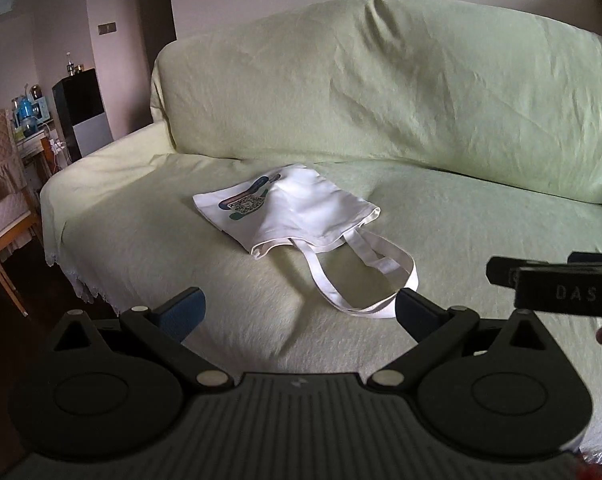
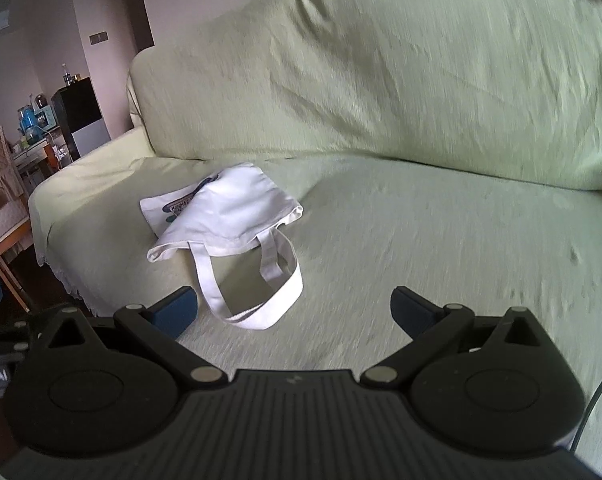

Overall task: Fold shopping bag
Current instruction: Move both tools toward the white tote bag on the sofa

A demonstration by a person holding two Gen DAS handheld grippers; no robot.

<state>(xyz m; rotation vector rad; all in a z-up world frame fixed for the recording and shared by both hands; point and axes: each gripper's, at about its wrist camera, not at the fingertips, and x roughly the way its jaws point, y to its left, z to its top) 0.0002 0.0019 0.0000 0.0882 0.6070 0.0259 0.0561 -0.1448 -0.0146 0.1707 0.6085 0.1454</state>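
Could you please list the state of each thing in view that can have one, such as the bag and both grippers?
shopping bag: lying flat on the sofa, partly folded over itself, print half covered.
bag handles: loose, spread on the seat towards the grippers.
left gripper: open, empty, apart from the bag.
right gripper: open, empty, near the handles.
sofa cover: draped, wrinkled.

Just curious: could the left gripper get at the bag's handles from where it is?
Probably yes: the left gripper is open, and the handles lie loose just ahead on the sofa, nothing between.
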